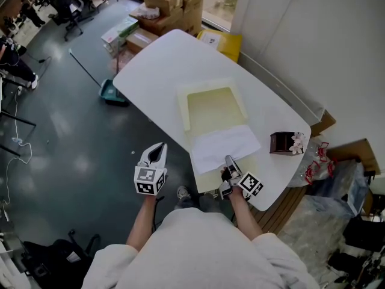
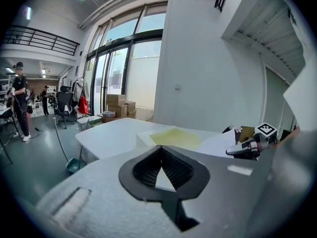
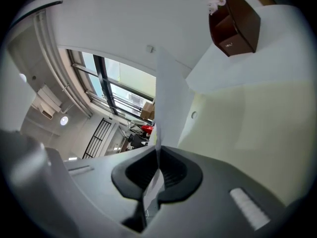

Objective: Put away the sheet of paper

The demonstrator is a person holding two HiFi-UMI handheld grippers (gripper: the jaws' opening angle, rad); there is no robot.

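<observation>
A white sheet of paper [image 1: 224, 146] lies across the near end of an open pale yellow folder [image 1: 213, 108] on the white table [image 1: 156, 71]. My right gripper [image 1: 228, 160] is shut on the sheet's near edge. In the right gripper view the sheet [image 3: 168, 98] stands edge-on out of the shut right gripper [image 3: 158, 150], over the folder [image 3: 247, 128]. My left gripper [image 1: 160, 147] hangs over the floor, left of the table's near edge, apart from the paper. In its own view the left gripper [image 2: 161, 148] is shut on nothing, facing the folder [image 2: 176, 137], the sheet [image 2: 220, 144] and the right gripper [image 2: 237, 151].
A small brown box [image 1: 283, 142] with a pale flower stands near the table's right edge. Cardboard boxes [image 1: 168, 2] are stacked beyond the far end, beside a yellow box [image 1: 224, 42]. A green dustpan [image 1: 113, 93] lies on the floor to the left. People stand far left [image 2: 20, 100].
</observation>
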